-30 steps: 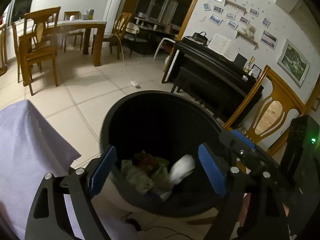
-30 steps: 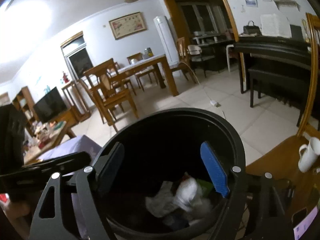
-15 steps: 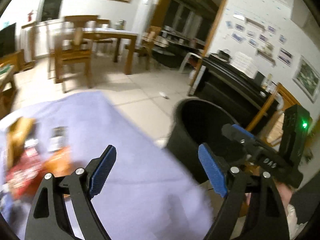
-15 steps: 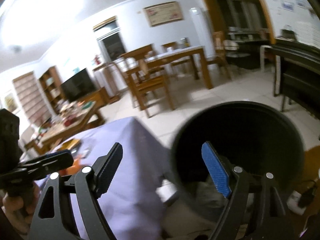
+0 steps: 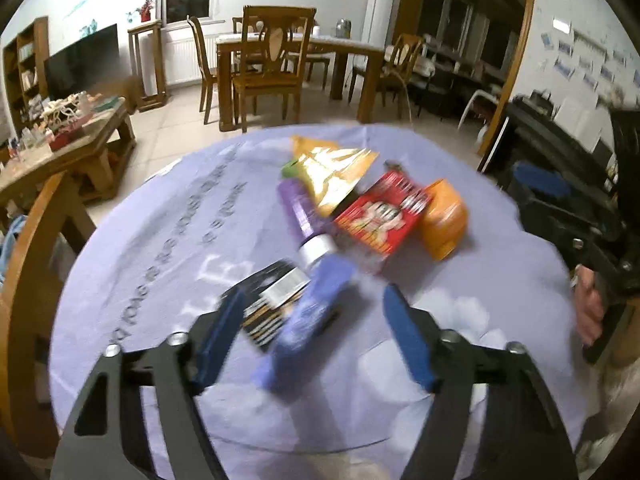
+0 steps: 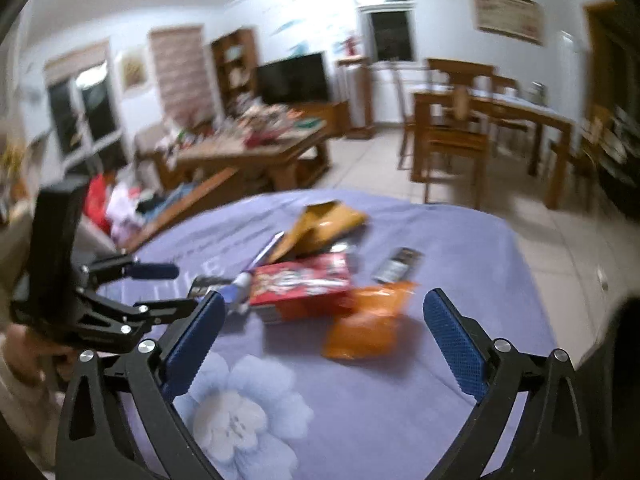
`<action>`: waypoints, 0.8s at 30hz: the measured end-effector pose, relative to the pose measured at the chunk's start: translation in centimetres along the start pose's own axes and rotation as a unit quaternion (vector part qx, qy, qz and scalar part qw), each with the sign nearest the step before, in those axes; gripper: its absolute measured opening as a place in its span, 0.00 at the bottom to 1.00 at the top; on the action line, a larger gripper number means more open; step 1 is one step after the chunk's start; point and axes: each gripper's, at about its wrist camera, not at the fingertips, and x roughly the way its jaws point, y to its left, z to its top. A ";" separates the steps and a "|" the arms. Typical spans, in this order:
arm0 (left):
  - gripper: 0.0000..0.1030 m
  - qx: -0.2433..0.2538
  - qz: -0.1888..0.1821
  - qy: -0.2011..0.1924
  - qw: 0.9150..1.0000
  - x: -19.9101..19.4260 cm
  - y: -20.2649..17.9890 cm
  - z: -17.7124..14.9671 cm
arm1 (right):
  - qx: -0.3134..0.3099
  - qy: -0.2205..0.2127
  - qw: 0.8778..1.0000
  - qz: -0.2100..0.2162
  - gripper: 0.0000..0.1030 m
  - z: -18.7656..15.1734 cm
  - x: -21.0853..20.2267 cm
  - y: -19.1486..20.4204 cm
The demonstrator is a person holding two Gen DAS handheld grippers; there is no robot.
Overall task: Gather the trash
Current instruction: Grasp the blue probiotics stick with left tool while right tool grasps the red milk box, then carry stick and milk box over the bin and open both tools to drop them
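Trash lies in a loose pile on a lilac tablecloth (image 5: 160, 248): a red snack box (image 5: 380, 216), an orange bag (image 5: 444, 220), a gold wrapper (image 5: 332, 172), a purple tube (image 5: 304, 216), a black packet (image 5: 272, 300) and a blue-violet wrapper (image 5: 312, 320). My left gripper (image 5: 316, 340) is open and empty, just above the blue-violet wrapper and the black packet. My right gripper (image 6: 324, 348) is open and empty, near the orange bag (image 6: 368, 320) and the red box (image 6: 300, 284). The left gripper also shows in the right wrist view (image 6: 160, 288).
A wooden chair back (image 5: 28, 264) stands at the table's left edge. A low wooden coffee table (image 5: 72, 148) with clutter, a dining table with chairs (image 5: 280, 60) and a TV (image 6: 292, 78) stand beyond. The black bin is out of view.
Both grippers have swung left from over the black trash bin to over the lilac table. The trash pile has come into view. Both stayed open.
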 end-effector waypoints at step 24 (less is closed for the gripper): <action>0.20 0.000 -0.045 -0.007 0.999 0.7 2.0 -0.9 | 0.004 0.064 0.998 0.012 0.86 0.7 5.9 0.7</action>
